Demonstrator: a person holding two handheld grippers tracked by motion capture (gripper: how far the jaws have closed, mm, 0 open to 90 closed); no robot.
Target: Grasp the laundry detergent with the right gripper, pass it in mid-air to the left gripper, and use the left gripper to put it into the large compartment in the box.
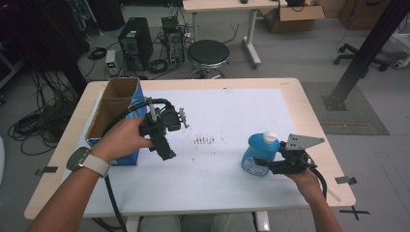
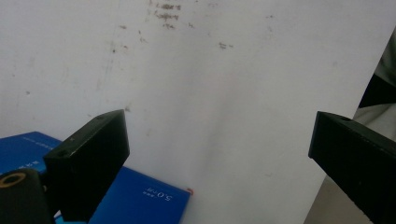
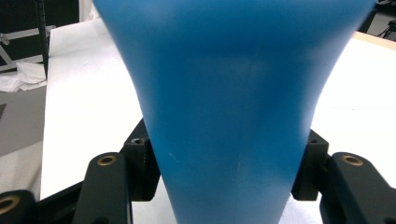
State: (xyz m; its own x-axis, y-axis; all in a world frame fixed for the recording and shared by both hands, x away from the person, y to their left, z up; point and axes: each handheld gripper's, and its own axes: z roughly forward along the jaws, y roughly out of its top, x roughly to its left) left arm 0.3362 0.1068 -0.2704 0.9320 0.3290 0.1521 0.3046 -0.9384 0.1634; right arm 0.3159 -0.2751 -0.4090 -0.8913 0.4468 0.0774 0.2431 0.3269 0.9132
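A blue bottle (image 1: 257, 153) with a white cap stands on the white sheet (image 1: 227, 116) at the table's right. My right gripper (image 1: 267, 165) is shut on its lower body from the right. In the right gripper view the blue bottle (image 3: 233, 102) sits squeezed between both jaws of that gripper (image 3: 224, 158). My left gripper (image 1: 165, 149) hovers over the sheet just right of an open blue cardboard box (image 1: 117, 113). In its own view the left gripper (image 2: 219, 135) stands wide open above bare sheet, nothing between the jaws, with the blue box (image 2: 140, 198) at lower left.
Dark smudges (image 1: 204, 140) mark the sheet's middle. The wooden table (image 1: 309, 113) ends close beyond the bottle on the right. Past the far edge are a black stool (image 1: 208, 53), computer towers (image 1: 136, 41), cables and a black post (image 1: 367, 48).
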